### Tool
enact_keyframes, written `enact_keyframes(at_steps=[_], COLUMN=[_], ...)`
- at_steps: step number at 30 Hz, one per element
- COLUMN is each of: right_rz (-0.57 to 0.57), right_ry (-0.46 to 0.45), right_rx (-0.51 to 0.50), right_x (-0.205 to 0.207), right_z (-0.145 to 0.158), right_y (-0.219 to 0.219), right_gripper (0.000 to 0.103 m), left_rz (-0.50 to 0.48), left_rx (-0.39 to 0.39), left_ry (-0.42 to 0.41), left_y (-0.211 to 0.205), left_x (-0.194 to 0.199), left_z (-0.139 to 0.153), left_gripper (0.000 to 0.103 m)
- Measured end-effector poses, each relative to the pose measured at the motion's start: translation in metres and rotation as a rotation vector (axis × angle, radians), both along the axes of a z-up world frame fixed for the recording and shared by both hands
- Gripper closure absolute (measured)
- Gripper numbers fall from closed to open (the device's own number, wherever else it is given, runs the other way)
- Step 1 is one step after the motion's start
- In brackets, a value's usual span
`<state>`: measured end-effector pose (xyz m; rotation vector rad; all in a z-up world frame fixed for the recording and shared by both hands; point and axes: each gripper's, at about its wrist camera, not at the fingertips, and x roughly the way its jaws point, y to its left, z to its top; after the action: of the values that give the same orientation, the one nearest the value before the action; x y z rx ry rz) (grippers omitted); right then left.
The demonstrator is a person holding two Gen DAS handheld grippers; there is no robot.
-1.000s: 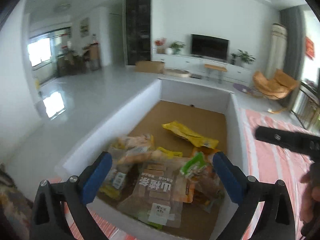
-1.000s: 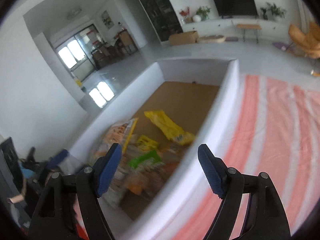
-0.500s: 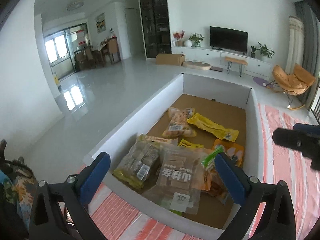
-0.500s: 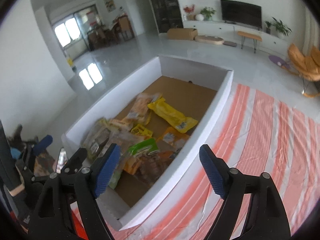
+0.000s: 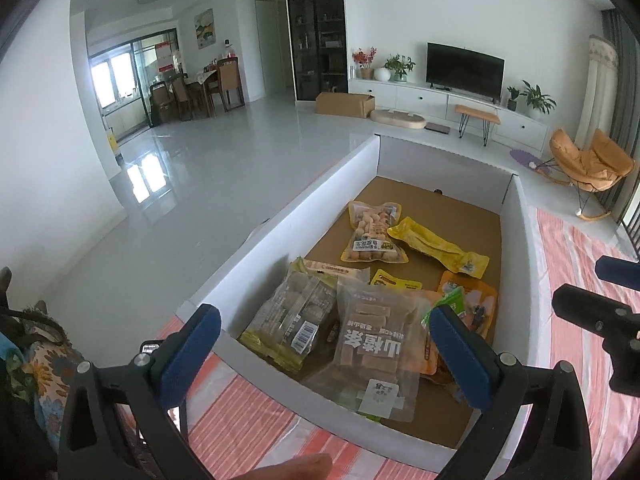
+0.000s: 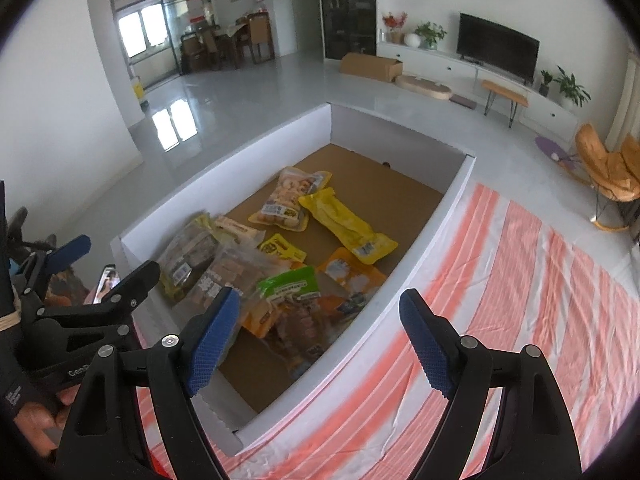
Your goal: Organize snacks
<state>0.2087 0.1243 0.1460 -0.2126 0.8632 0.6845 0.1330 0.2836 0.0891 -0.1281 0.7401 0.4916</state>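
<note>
While both grippers, left (image 5: 326, 354) and right (image 6: 320, 330), hung spread and empty, snack packets (image 6: 280, 248) lay jumbled in the box (image 6: 448, 204), sorting apparently unfinished.

We see the snacks lying flat in a white-walled box (image 5: 320, 200) with a brown floor. Just ahead of our left tongs (image 5: 326, 354) overlap a clear pack of brown sticks (image 5: 372, 354), a yellow-edged clear pack (image 5: 294, 320) and a green-topped one (image 6: 292, 284) — farther off lie a peanut bag (image 5: 374, 236) and a long yellow pouch (image 5: 436, 244), touching.
</note>
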Motion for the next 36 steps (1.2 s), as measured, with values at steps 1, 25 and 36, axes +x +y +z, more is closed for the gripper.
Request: enact_keyframes(at_steps=[1, 25, 36], right_rz=[0.002, 0.013, 0.009], right_ry=[-0.001, 0.008, 0.023], right_rx=[-0.001, -0.027, -0.029], right_x=[-0.001, -0.003, 0.0], right_z=[0.0, -0.006, -0.013], right_y=[0.001, 0.013, 0.012], right_gripper=[0.018, 0.018, 0.018], left_rz=[-0.002, -0.028, -0.031], left_rx=[-0.004, -0.001, 0.006], left_ry=[0.0, -0.009, -0.007], left_y=[0.0, 0.006, 0.003], left_x=[0.0, -0.003, -0.002], left_z=[0.0, 0.003, 0.002], left_gripper=[0.0, 0.0, 0.0])
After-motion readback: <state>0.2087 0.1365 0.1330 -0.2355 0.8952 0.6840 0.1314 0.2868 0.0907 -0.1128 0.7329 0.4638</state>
